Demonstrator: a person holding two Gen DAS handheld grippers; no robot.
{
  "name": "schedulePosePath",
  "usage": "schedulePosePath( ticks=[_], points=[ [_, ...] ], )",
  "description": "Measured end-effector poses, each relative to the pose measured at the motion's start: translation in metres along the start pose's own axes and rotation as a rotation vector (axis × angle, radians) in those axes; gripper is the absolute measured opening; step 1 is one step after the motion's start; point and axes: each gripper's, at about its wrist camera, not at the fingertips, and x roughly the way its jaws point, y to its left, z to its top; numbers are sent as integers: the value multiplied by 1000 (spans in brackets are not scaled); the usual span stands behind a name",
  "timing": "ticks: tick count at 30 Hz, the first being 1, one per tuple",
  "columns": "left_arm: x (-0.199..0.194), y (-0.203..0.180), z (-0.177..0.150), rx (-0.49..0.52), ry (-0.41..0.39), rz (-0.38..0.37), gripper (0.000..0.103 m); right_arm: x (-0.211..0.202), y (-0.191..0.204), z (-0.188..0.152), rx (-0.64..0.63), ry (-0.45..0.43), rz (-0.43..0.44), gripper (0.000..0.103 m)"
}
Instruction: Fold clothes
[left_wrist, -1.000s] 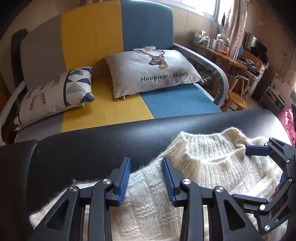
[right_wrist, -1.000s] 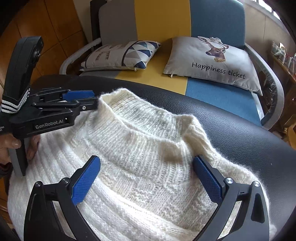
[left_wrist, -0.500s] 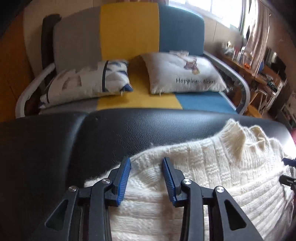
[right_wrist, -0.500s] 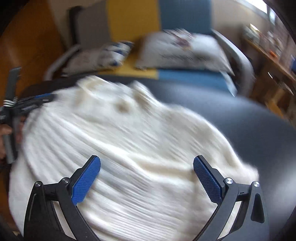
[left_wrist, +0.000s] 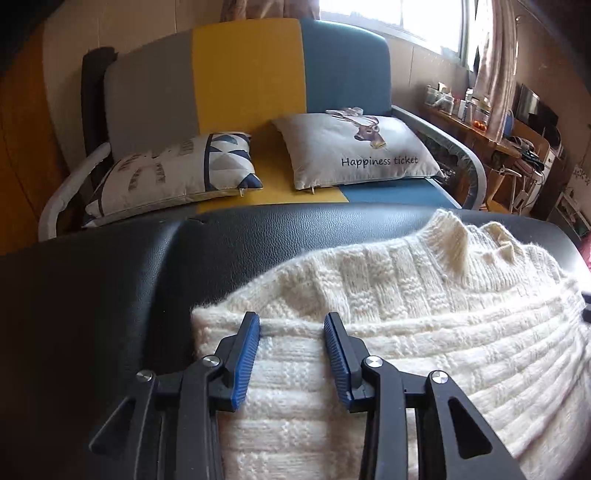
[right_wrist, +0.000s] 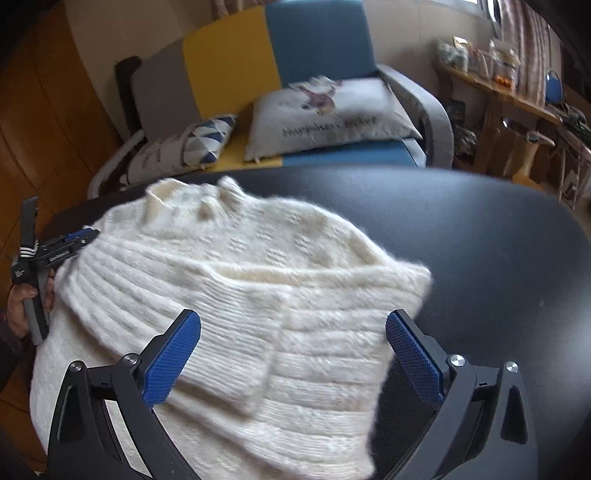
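The white sweater (right_wrist: 236, 295), lying on the black table (right_wrist: 480, 236), has been carried leftward with its sleeves folded in, the left gripper (left_wrist: 291, 354) clamped on its left edge, the right gripper (right_wrist: 291, 350) spread empty above, so another fold likely follows.

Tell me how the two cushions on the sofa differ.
The deer cushion is pale grey, with a deer's head and the words "Happiness ticket"; the patterned cushion carries navy and grey triangles and grey lettering. The deer cushion leans on the blue part of the sofa, at the right of the left wrist view; the patterned cushion lies at the left, by the white armrest. Both are rectangular and sit on the seat.
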Motion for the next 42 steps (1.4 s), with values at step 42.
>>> schedulePosePath(
  ticks=[42],
  points=[
    [-76,-19,-103,-100,37,-142,37,-29,-18,-78,370,-223,168,102]
  ],
)
